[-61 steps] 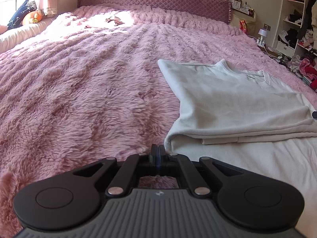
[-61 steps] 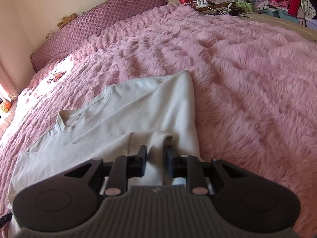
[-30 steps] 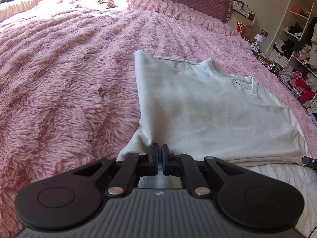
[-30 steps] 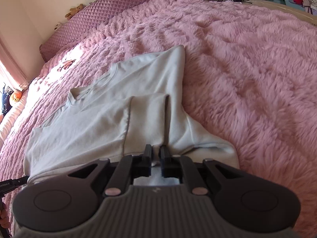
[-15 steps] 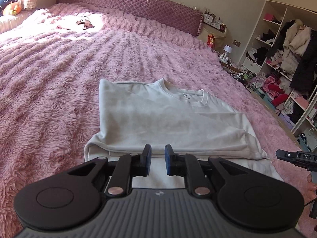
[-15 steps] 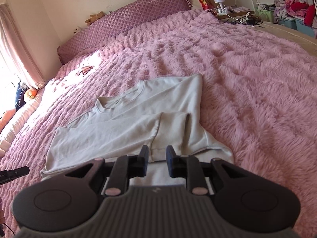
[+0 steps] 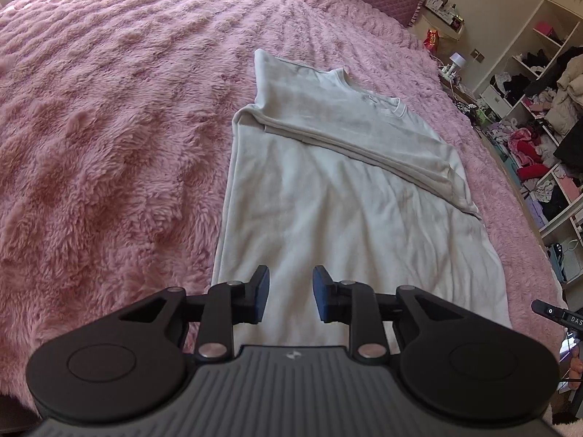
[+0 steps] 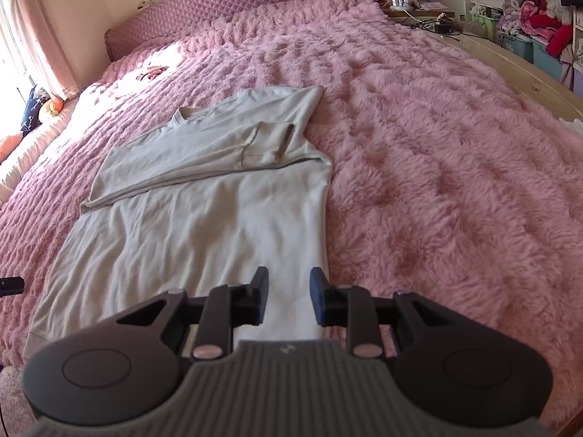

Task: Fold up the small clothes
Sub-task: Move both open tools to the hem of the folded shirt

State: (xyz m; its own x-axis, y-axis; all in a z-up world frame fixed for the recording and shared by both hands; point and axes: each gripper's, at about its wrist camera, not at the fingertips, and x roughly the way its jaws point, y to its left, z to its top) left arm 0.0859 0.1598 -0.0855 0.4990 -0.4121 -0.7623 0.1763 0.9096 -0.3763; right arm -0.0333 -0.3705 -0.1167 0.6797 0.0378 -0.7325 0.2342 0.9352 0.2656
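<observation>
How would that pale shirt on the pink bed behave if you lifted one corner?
The shirt would probably droop limply, since it lies flat with soft wrinkles. It looks light. The fuzzy blanket may cling rather than let it slide.

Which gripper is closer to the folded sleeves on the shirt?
Right. The right gripper hovers near the shirt's edge, below the folded sleeves; the left gripper hovers by the opposite edge.
</observation>
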